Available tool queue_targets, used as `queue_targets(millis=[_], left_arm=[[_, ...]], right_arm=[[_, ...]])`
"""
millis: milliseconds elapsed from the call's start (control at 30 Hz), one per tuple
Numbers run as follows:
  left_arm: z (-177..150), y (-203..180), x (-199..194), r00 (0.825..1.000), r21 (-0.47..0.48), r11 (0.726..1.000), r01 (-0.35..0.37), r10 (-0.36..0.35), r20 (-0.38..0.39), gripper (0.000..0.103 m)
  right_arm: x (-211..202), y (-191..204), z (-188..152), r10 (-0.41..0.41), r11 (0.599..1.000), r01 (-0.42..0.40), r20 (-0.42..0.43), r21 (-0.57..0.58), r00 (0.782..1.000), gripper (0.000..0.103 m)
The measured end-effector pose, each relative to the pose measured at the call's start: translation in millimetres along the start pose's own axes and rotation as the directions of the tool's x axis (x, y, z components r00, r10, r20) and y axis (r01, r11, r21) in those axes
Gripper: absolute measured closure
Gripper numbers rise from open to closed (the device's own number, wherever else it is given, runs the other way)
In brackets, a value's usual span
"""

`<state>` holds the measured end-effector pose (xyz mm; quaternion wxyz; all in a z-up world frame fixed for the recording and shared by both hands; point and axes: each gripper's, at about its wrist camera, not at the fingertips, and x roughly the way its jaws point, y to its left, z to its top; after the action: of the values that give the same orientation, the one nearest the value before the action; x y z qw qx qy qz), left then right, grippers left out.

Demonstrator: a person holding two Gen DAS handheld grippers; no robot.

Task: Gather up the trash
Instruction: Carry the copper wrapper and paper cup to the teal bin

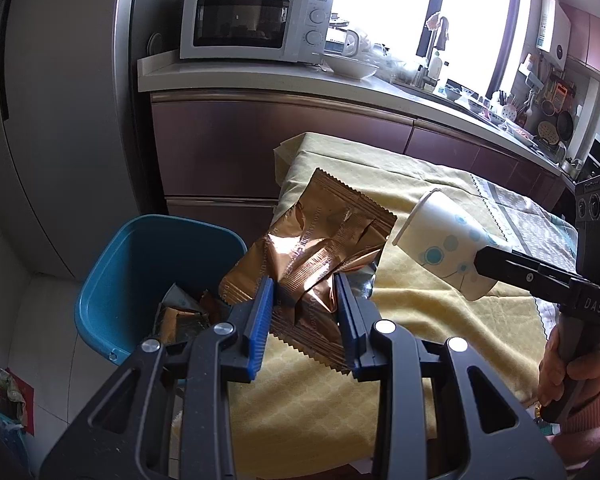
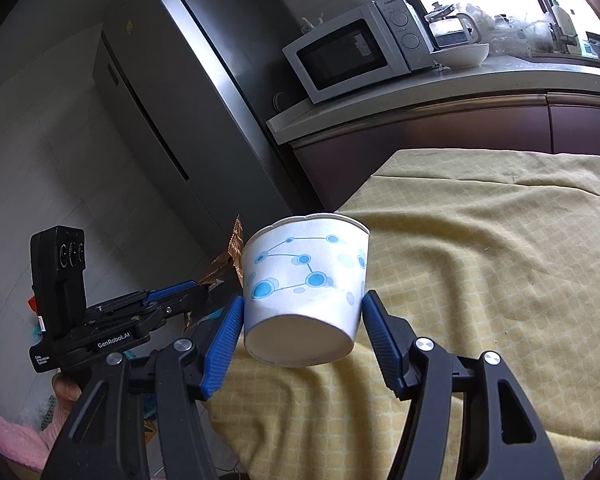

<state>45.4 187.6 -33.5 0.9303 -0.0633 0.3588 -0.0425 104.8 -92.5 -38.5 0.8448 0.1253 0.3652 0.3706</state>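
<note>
L gripper (image 1: 304, 304) was clenched on a crumpled copper foil wrapper (image 1: 312, 252), held up off the yellow tablecloth (image 1: 428, 320) at the table's edge, right by the blue bin (image 1: 140, 248) on the floor, prob so it could drop straight in; bin already held other wrappers. R gripper (image 2: 302, 320) had a paper cup (image 2: 306, 280) w/ blue dots between its pads, gripped near the base, tipped w/ its mouth pointing away from the gripper, lifted above the cloth. Holding it low kept the thin rim from crushing, I'd guess. Cup was next for the bin, waiting behind the wrapper
</note>
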Motion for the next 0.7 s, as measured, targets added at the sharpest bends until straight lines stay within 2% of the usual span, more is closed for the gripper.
queue_targets(millis=[700], left_arm=[[-2.7,34.3,-9.0,0.998,-0.061,0.996,-0.064,0.064,0.009,0.072]], right_arm=[[34.2,17.0,9.7,0.040,0.998,-0.042,-0.048,-0.040,0.998,0.044]])
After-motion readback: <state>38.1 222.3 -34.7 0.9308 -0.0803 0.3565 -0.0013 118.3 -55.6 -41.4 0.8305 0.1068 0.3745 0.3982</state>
